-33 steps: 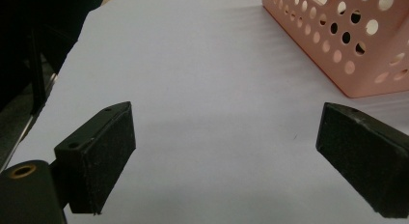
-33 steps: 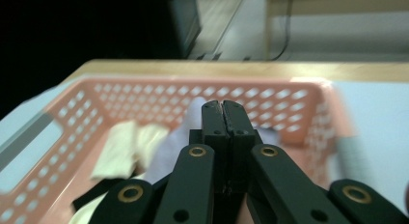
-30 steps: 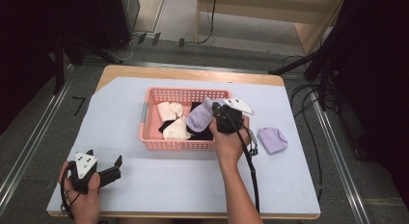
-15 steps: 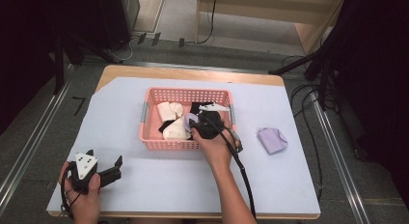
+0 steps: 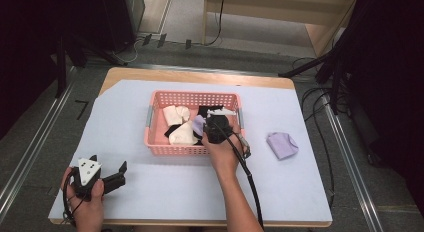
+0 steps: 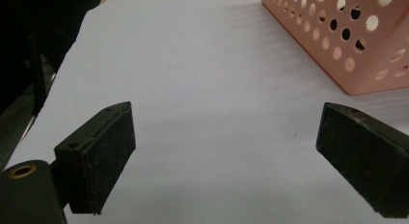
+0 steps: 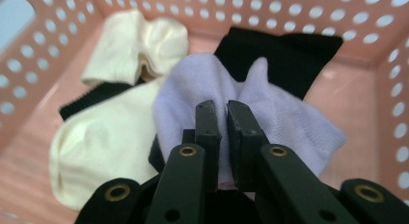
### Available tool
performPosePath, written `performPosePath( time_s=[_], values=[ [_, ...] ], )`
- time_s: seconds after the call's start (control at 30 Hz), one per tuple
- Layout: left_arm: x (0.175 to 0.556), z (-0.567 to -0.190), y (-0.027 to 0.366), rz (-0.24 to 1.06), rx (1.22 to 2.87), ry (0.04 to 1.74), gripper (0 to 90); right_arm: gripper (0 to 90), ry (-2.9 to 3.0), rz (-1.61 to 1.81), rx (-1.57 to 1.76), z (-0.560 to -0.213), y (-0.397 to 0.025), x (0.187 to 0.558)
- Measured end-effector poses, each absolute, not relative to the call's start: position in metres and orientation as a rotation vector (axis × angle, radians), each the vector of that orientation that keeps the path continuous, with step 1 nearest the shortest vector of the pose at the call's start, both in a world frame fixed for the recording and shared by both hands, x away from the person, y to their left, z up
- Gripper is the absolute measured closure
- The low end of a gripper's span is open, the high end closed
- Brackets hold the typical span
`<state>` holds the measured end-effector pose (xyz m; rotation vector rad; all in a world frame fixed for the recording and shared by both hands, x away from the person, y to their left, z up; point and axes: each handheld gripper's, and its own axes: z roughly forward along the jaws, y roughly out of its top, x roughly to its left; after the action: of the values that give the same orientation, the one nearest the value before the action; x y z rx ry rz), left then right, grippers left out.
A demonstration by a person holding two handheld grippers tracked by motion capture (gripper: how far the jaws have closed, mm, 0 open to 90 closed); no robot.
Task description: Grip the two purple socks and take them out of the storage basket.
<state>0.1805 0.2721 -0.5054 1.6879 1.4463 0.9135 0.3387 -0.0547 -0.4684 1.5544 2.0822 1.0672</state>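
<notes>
My right gripper [image 7: 221, 119] is clamped on the lilac sock [image 7: 251, 105] inside the basket [image 5: 159, 147]; lift straight, clearing the rim; left gripper [image 6: 226, 151] idles wide open, empty.

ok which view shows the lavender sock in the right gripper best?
Right gripper view: the lavender sock is close up, pinched between the right gripper's jaws, above the cream and black socks. In the high view it is a small patch beside the hand inside the pink basket.
</notes>
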Motion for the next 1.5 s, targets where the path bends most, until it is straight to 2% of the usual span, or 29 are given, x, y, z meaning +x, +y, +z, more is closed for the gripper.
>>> performPosePath(
  time_s=[0.73,1.03,1.5],
  values=[
    [0.18,-0.505,0.273,0.912,1.682,1.449,7.4,85.5,1.746,1.469,1.32,-0.441,-0.093,0.317],
    [0.18,-0.506,0.272,0.915,1.681,1.452,7.4,85.5,1.613,1.541,1.203,-0.427,-0.111,0.308],
    [0.18,-0.505,0.272,0.917,1.685,1.446,7.4,85.5,1.448,1.532,1.248,-0.414,-0.165,0.298]
  ],
)
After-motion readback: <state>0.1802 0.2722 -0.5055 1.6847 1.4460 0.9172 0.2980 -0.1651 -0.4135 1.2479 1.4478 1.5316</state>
